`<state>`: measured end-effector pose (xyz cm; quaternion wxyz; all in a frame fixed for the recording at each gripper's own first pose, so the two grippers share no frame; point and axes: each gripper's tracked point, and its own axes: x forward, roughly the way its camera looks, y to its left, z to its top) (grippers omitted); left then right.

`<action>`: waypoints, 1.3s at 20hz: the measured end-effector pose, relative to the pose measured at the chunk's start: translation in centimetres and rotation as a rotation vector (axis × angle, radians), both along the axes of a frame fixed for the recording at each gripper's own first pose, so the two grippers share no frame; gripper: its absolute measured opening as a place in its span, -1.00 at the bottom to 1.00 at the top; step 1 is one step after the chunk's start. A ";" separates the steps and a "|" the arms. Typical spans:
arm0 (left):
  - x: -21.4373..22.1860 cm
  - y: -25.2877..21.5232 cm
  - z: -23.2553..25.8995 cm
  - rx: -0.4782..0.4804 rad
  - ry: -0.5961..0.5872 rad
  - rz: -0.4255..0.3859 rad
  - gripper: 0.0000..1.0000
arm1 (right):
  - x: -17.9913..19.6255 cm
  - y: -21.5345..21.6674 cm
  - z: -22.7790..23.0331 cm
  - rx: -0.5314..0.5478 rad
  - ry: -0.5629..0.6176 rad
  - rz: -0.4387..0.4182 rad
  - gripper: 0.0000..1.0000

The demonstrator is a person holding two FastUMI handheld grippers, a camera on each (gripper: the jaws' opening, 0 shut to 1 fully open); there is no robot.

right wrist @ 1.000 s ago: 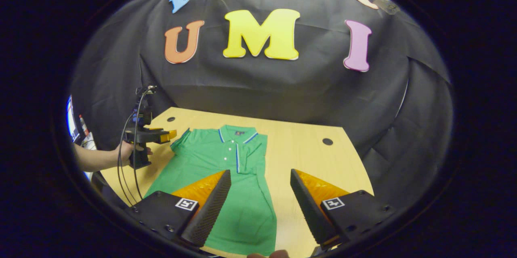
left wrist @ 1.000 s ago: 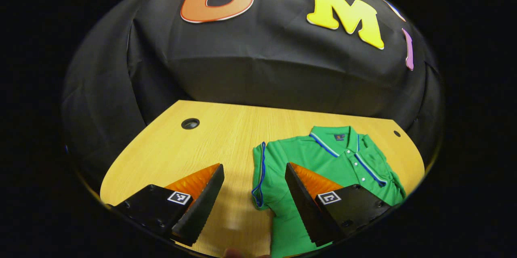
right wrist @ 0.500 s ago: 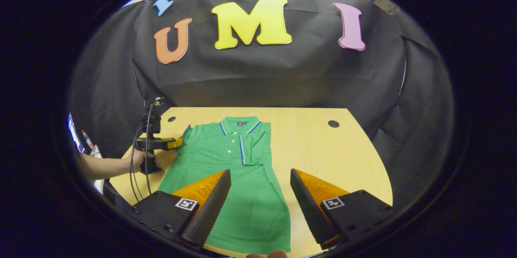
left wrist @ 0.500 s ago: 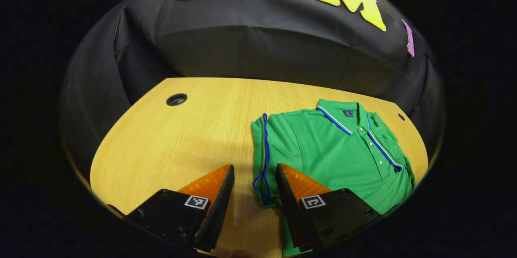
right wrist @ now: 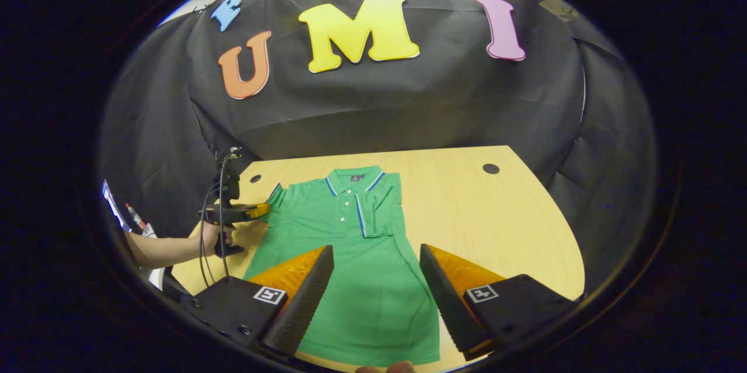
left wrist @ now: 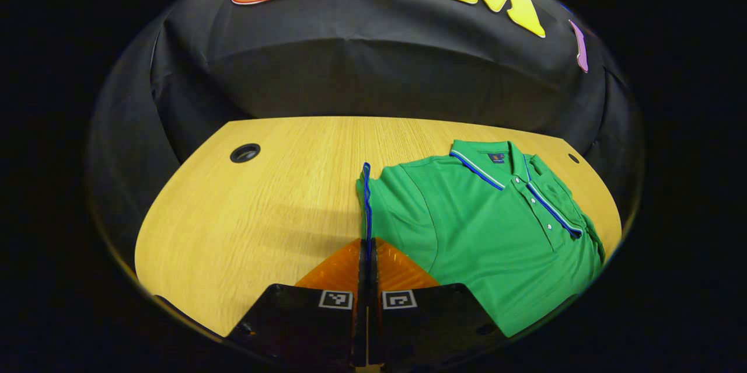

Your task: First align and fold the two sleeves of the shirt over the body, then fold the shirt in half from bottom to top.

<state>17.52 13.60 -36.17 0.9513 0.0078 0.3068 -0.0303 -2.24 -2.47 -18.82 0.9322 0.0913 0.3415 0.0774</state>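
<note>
One sleeve pinched, one folded

Flat on the light wooden table (right wrist: 513, 215) lies the green polo shirt (right wrist: 350, 279). Left claw (left wrist: 367, 250) clamps its blue-trimmed left sleeve (left wrist: 369, 209). Right claw (right wrist: 376, 297) hovers above the hem, fingers apart; the other sleeve (right wrist: 382, 209) lies over the body.

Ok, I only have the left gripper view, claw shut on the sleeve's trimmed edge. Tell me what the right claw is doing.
Observer: The right claw is open, hovering above the shirt's lower body, gripping nothing.
Operator: Now check the hem for me.
Observer: The hem lies flat near the table's near edge, not yet folded up.
Operator: Tell me what's behind my claw.
Observer: A hand holds the left claw at the sleeve, with cables hanging beside it.
</note>
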 end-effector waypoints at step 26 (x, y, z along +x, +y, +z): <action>-4.9 -15.8 6.2 0.058 -0.078 -0.227 0.99 | -4.1 -2.5 0.2 -0.073 -0.010 -0.060 0.86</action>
